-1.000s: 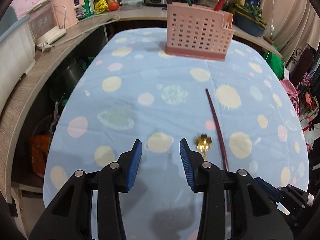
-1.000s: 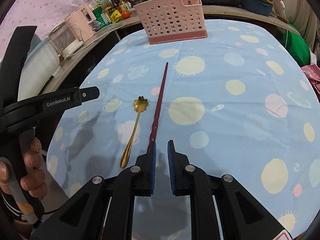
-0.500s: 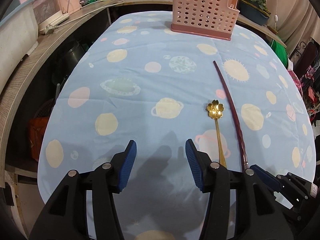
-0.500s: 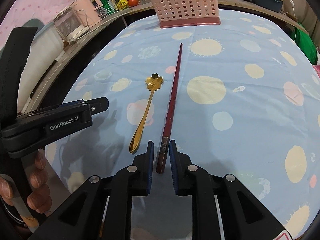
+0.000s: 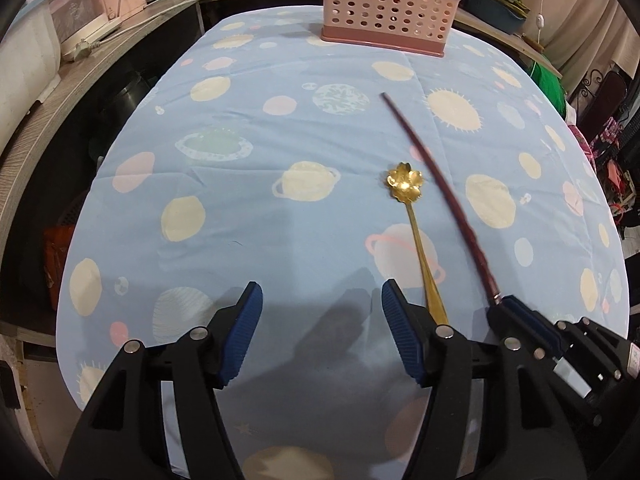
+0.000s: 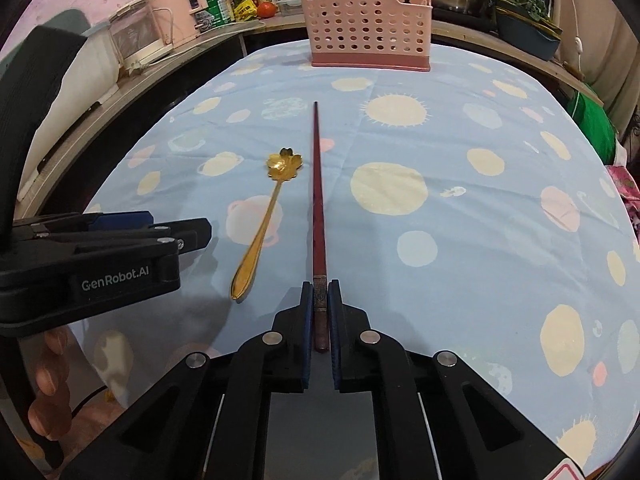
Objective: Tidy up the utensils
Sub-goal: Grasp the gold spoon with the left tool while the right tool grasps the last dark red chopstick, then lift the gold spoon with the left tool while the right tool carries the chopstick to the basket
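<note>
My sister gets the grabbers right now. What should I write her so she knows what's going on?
Right gripper: shut on the thick end of the dark red chopstick, which points toward the pink basket.
Left gripper: open and holding nothing, low over the near edge of the blue tablecloth.
Gold spoon: lies on the cloth just left of the chopstick, flower bowl pointing away, handle beside the left gripper's right finger.
Done: chopstick gripped.
Left: carry the chopstick to the basket at the far end, then pick up the spoon and put it there too.
</note>
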